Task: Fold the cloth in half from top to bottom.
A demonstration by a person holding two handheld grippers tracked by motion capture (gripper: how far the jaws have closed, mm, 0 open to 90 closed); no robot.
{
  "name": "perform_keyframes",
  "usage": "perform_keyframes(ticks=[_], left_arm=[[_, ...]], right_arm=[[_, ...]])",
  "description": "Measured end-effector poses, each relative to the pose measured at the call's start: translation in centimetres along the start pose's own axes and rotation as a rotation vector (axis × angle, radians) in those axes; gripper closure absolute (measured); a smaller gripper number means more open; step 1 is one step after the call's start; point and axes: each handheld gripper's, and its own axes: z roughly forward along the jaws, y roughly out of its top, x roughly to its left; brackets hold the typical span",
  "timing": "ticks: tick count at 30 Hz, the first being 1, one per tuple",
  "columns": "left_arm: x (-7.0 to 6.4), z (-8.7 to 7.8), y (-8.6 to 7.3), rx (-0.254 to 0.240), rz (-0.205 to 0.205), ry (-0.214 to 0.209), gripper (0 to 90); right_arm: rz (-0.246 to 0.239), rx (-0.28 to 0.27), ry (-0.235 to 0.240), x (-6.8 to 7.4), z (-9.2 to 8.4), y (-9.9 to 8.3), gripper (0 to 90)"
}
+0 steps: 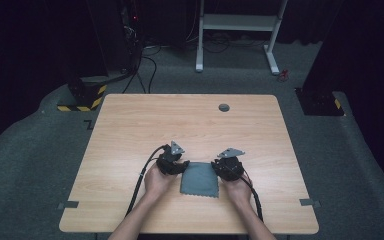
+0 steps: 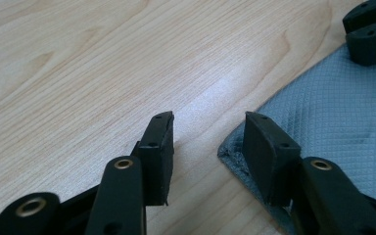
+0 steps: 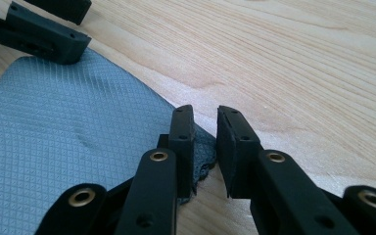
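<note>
Cloth (image 1: 199, 179): grey, quilted, laid flat near the bench (image 1: 130, 130) edge at 6 o'clock. Left claw (image 2: 208, 142) is spread at one far corner, gripping nothing; right claw (image 3: 205, 147) is narrowed about the other corner, apparently for folding.

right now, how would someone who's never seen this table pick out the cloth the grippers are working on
Start at the light wooden table and look to its near edge, between the left gripper and the right gripper. The cloth lies flat there: a small grey square with a fine diamond weave and pinked edges, the table's one soft thing.
</note>
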Motion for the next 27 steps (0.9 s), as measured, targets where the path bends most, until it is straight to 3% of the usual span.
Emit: perform_keyframes(ticks=[6, 11, 14, 18, 22, 23, 27], left_arm=[[0.4, -0.5, 0.0, -0.023, -0.043, -0.019, 55.5], [0.3, 0.1, -0.2, -0.001, -0.038, -0.035, 53.9], [0.3, 0.1, -0.2, -0.005, -0.032, -0.041, 54.6], [0.3, 0.1, -0.3, -0.020, 0.000, -0.099, 67.9], [0.9, 0.2, -0.4, -0.023, -0.035, -0.153, 84.0], [0.9, 0.2, -0.4, -0.025, -0.049, -0.156, 86.0], [0.7, 0.3, -0.1, -0.032, -0.013, -0.100, 87.6]], right_arm=[[0.021, 0.009, -0.005, -0.3, -0.2, -0.1, 72.6], [0.037, 0.012, 0.005, -0.5, -0.1, -0.1, 69.5], [0.039, 0.019, 0.026, -0.7, -0.1, 0.0, 73.5], [0.023, 0.038, 0.072, -0.9, 0.0, 0.3, 84.4], [0.006, 0.036, 0.069, -0.8, 0.1, 0.4, 87.3], [0.006, 0.036, 0.069, -0.8, 0.1, 0.5, 87.3], [-0.003, 0.028, 0.048, -0.9, 0.5, 1.0, 87.4]])
